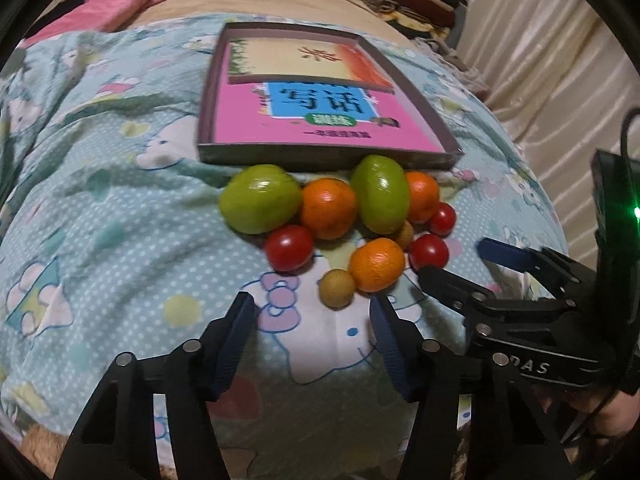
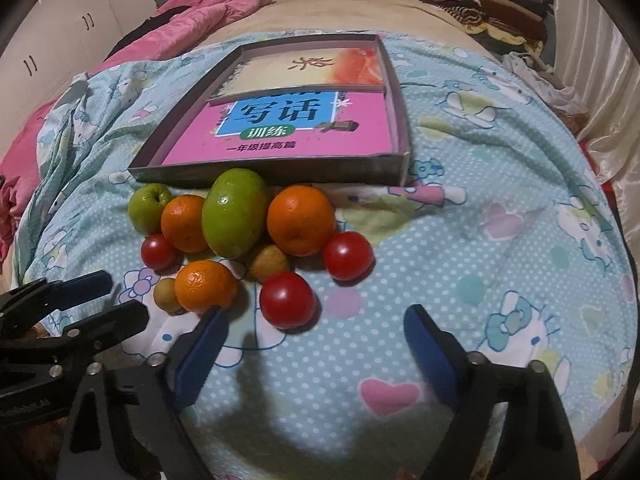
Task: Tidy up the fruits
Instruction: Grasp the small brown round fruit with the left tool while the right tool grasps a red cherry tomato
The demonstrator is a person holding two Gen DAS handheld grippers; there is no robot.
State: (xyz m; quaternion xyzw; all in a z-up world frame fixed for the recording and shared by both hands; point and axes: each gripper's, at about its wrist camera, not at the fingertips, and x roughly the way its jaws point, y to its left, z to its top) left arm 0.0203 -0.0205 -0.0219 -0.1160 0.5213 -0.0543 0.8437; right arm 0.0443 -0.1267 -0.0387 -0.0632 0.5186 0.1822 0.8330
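Two glossy green oval fruits lie on the bed: one (image 2: pixel 236 212) and another (image 2: pixel 147 207). Three round orange citrus fruits sit among them: first (image 2: pixel 301 220), second (image 2: pixel 185 223), third (image 2: pixel 205 287). Three shiny red round tomatoes: first (image 2: pixel 287 300), second (image 2: pixel 348 256), third (image 2: pixel 159 252). Two small brownish-yellow round fruits: one (image 2: pixel 269 262), the other (image 2: pixel 168 295). One shallow grey cardboard box tray (image 2: pixel 276 170) holds two books: one pink (image 2: pixel 280 136), one cream-and-orange (image 2: pixel 308 70).
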